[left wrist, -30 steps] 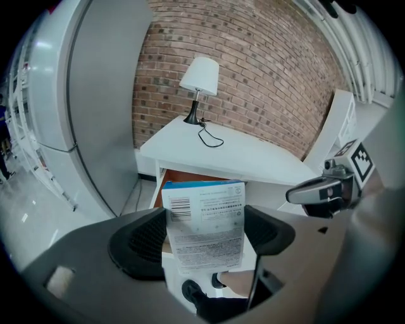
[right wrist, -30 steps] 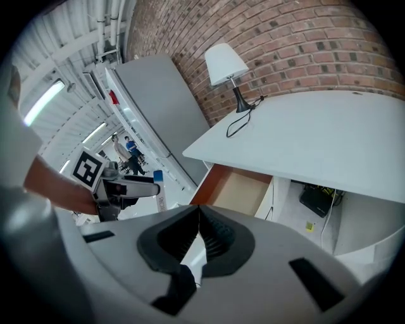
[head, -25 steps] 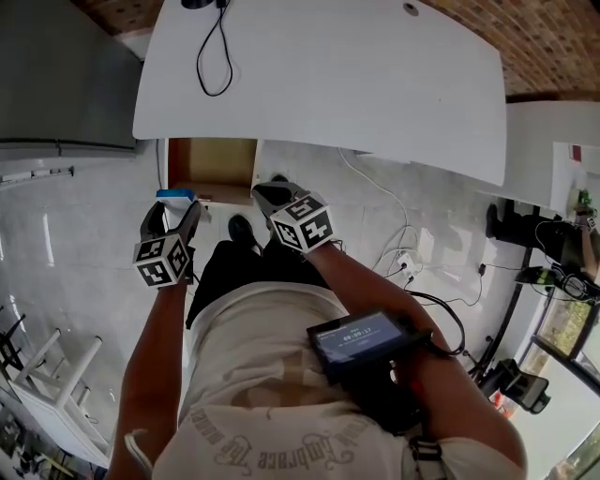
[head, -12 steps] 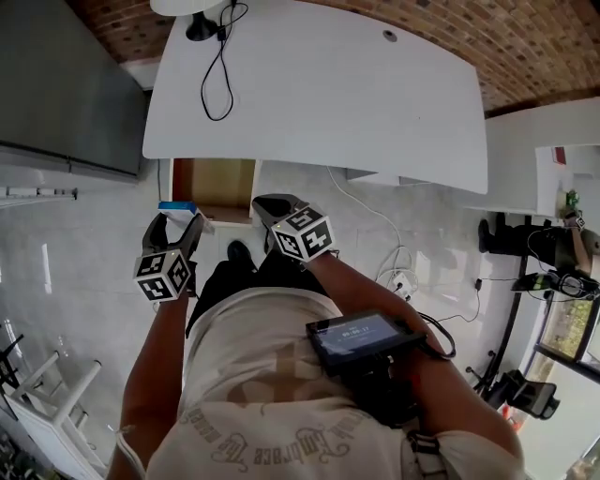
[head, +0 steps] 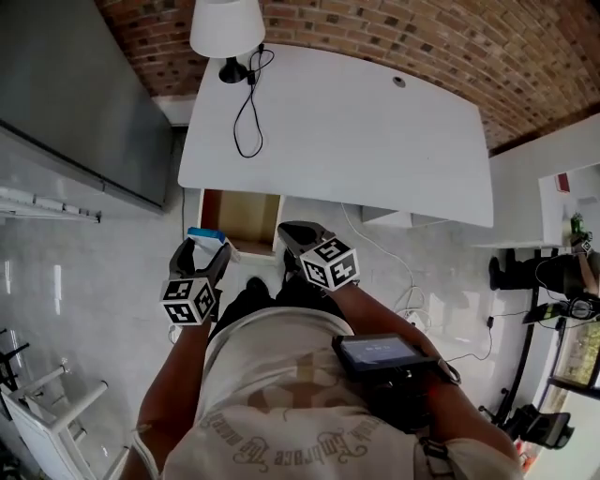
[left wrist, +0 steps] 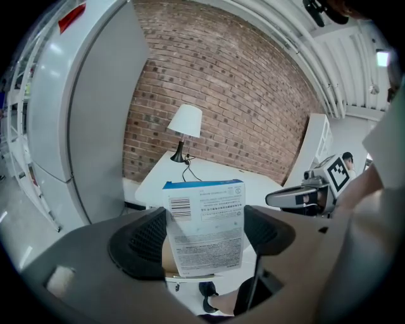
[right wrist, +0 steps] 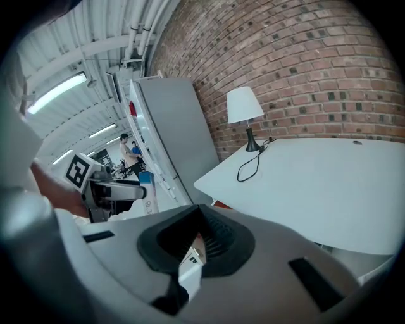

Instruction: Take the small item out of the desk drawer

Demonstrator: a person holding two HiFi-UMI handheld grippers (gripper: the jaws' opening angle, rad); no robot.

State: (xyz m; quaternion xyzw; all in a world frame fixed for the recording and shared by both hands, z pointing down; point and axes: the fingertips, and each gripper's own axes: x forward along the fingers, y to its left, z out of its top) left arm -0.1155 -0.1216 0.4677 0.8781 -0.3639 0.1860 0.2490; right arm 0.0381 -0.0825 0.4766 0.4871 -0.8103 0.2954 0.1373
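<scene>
Since before: both grippers sit further right in the head view than a second ago, and the lamp (head: 225, 28) and brick wall (head: 422, 37) now show above the desk (head: 375, 141); the box is held as it was.
Writing: box (left wrist: 205, 228) has a blue strip (left wrist: 202, 185) along its top edge, a barcode (left wrist: 180, 207) at the upper left of its face, and blocks of fine print too small to read.
Markers: each gripper's cube (head: 190, 300) bears black-and-white squares.
Left gripper (head: 207, 247): jaws clamped on the box, one pad on each side edge; the box stands upright between them, its top above the pads.
Box place: outside the drawer (head: 246, 214), raised in front of its left corner, below the desk's near edge.
Right gripper (head: 292, 234): jaws drawn together, only a thin slit left, holding nothing; a white and brown sliver shows behind them.
Grippers: side by side, near each other, not touching.
Drawer: open under the desk's left end, brown inside; its contents cannot be made out.
Desk top: lamp at the far left corner, black cable (head: 248, 117) looping from its base.
Screen (head: 380, 352): strapped near the right arm, text unreadable.
</scene>
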